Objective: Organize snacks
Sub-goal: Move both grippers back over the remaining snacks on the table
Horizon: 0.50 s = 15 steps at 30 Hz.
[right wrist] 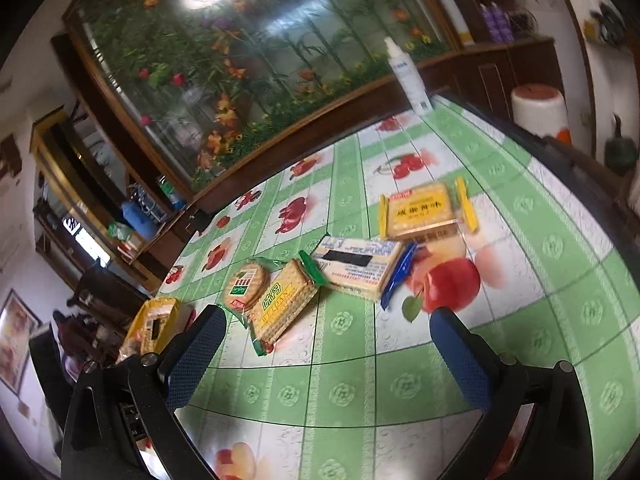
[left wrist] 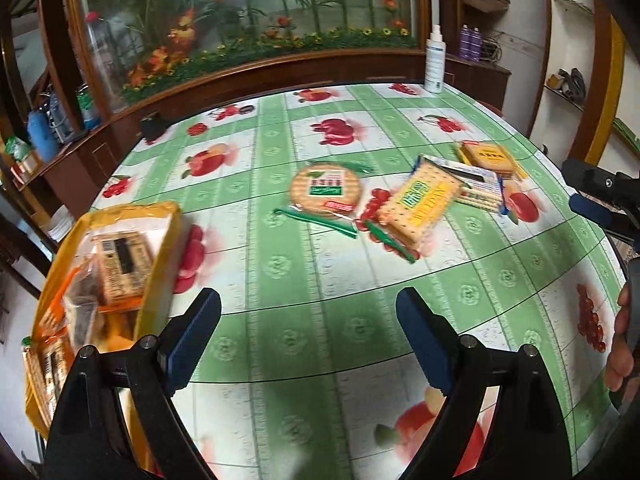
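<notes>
Several cracker packs lie on the fruit-print tablecloth (left wrist: 320, 280): a round green-trimmed pack (left wrist: 326, 194) (right wrist: 245, 285), a rectangular green-trimmed pack (left wrist: 416, 208) (right wrist: 285, 307), a blue-trimmed pack (left wrist: 478, 188) (right wrist: 360, 266) and a yellow-trimmed pack (left wrist: 490, 156) (right wrist: 425, 211). A yellow box (left wrist: 108, 280) (right wrist: 154, 322) at the table's left edge holds several packs. My left gripper (left wrist: 308, 312) is open and empty over bare cloth, right of the box. My right gripper (right wrist: 326, 330) is open and empty, short of the packs; it also shows at the right edge of the left wrist view (left wrist: 592, 196).
A white spray bottle (left wrist: 434, 60) (right wrist: 408, 76) stands at the table's far edge. A glass-fronted wooden cabinet with flowers (left wrist: 240, 20) rises behind the table. A hand (left wrist: 622, 344) shows at the right edge. Shelves with bottles stand at the left.
</notes>
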Each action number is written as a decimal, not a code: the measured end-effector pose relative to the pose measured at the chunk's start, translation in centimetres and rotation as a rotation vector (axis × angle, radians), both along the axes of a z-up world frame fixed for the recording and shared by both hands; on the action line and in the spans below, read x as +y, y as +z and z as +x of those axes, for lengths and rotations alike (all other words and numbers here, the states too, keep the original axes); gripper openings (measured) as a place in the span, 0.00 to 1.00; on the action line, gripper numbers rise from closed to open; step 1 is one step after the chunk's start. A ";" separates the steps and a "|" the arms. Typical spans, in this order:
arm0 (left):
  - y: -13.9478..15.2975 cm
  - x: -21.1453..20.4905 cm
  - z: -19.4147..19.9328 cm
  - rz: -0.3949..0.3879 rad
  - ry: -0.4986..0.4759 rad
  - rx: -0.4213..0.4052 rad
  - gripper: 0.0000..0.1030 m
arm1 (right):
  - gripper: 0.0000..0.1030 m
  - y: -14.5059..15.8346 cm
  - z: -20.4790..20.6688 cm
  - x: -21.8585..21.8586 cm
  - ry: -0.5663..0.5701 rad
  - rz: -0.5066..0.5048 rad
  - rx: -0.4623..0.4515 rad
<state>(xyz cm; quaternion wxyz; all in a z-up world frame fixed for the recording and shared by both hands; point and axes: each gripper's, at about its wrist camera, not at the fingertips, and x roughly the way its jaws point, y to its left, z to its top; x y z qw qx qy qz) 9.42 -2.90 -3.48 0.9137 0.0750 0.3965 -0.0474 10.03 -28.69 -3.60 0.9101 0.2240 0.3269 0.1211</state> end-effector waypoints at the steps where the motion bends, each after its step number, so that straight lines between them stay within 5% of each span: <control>1: -0.1 -0.1 0.1 -0.002 -0.003 0.004 0.87 | 0.99 0.0 0.0 0.1 0.014 -0.007 -0.008; 15: -0.6 -0.9 0.3 0.013 -0.013 0.021 0.87 | 1.00 -0.8 0.9 0.6 0.077 -0.043 0.013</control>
